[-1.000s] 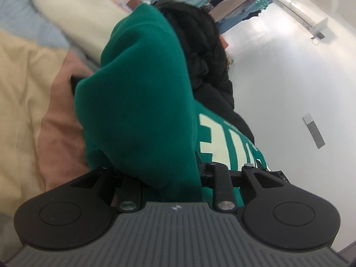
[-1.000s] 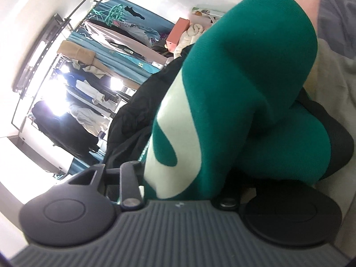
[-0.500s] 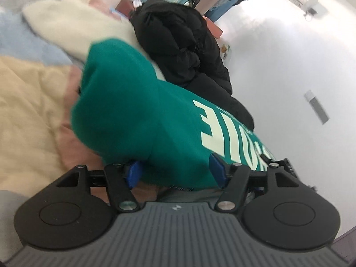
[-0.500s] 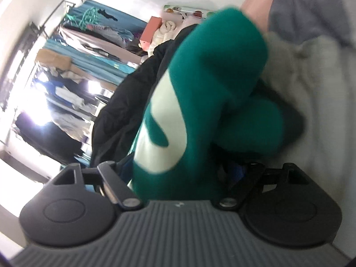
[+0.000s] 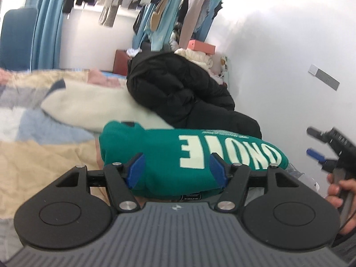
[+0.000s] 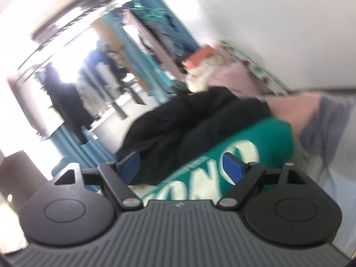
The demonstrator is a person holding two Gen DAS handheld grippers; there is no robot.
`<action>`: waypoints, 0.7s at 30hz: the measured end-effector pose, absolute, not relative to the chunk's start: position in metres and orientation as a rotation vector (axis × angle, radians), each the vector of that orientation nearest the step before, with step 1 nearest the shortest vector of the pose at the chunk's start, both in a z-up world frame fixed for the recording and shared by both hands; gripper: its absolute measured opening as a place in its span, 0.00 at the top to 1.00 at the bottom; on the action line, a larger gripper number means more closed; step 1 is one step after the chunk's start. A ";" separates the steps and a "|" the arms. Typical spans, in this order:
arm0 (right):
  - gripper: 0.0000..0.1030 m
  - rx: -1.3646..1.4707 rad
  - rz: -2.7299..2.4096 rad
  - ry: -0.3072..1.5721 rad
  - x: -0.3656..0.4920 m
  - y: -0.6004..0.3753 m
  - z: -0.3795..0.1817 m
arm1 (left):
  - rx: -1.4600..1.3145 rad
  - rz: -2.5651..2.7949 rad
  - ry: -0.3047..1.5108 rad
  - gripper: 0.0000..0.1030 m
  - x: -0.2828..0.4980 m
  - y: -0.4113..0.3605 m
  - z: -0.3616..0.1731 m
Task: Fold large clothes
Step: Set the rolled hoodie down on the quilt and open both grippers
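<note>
Our left tongs (image 5: 176,168) stand apart, blue pads either side of the folded green fleece sweatshirt with pale block lettering (image 5: 178,155), gripping nothing. Our right tongs (image 6: 184,166) are spread too, empty, though that view is blurred, so whether a pad brushes the cloth we cannot tell. The sweatshirt lies on the bed's beige and pink bedding (image 5: 44,160), just in front of a black puffer jacket (image 5: 178,89) and beside a cream fleece garment (image 5: 93,109).

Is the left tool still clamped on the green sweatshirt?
No, the left tool stands open, its blue pads spread apart above the folded green sweatshirt lying on the bed.
</note>
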State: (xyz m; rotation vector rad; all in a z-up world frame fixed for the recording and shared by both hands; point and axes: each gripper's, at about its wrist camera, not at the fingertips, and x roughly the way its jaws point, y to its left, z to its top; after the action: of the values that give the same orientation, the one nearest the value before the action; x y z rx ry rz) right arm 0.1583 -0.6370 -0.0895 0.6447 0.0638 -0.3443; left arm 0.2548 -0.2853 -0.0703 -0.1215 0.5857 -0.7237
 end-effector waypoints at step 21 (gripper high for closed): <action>0.19 0.248 -0.286 0.093 0.053 -0.509 -0.040 | -0.001 -0.732 0.400 0.32 0.116 -0.251 0.012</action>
State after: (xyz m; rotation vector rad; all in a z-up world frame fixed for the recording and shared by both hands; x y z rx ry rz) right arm 0.0525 -0.5086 -0.0405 0.2475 0.0929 -0.2860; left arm 0.1162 -0.2510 0.0115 -0.0014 0.4001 -0.7315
